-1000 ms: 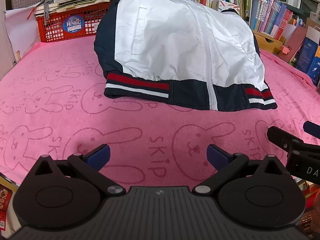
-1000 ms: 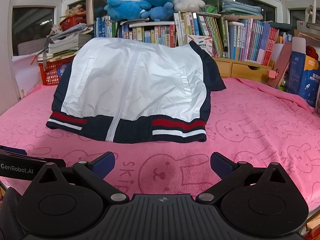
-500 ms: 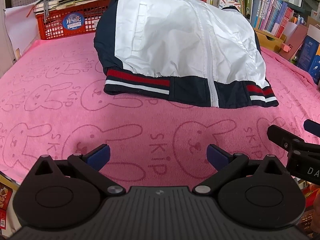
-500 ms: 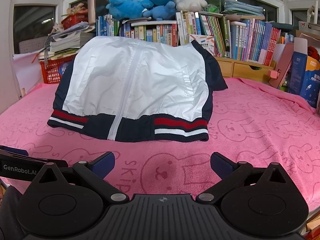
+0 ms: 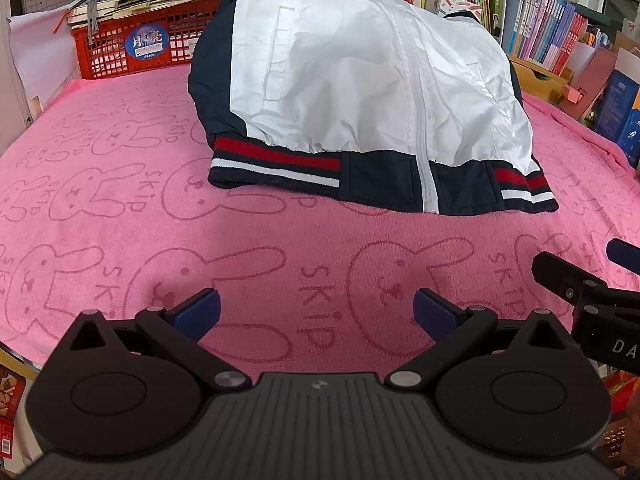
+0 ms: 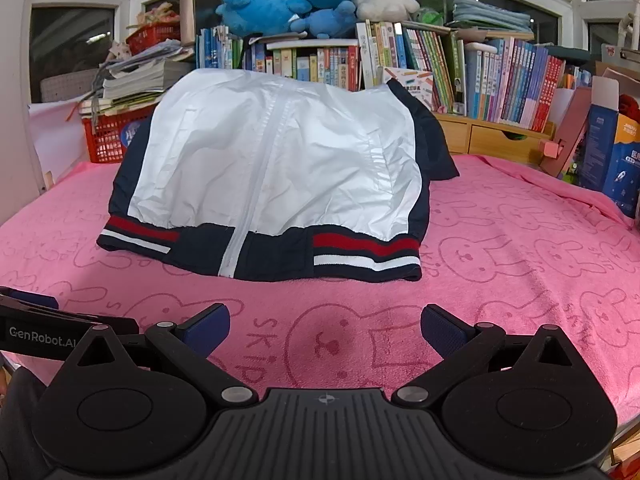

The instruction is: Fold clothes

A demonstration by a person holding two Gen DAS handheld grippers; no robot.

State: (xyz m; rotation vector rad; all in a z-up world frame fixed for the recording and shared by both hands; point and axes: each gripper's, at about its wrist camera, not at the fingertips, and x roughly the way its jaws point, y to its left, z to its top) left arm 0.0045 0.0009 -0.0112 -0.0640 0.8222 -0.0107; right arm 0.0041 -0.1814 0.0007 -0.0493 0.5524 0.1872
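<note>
The white and navy jacket (image 6: 276,184) lay zipped, front up, on the pink rabbit-print towel (image 6: 520,248), its striped hem (image 5: 340,168) nearest the tools. The left tool (image 5: 316,312) and right tool (image 6: 325,326) hovered short of it, both wide apart and empty, so folding looked unstarted; the next move likely called for reaching forward to pinch the hem corners.

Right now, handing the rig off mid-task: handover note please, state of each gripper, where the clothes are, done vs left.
Left gripper: open, empty, over the pink towel, short of the jacket.
Right gripper: open, empty, also short of the hem.
Jacket: white and navy, zipped, lying front up on the towel, striped hem toward the grippers, sleeves seemingly tucked under or behind.
Done: jacket laid out; neither gripper touches it.
Left: all remaining folds.
</note>
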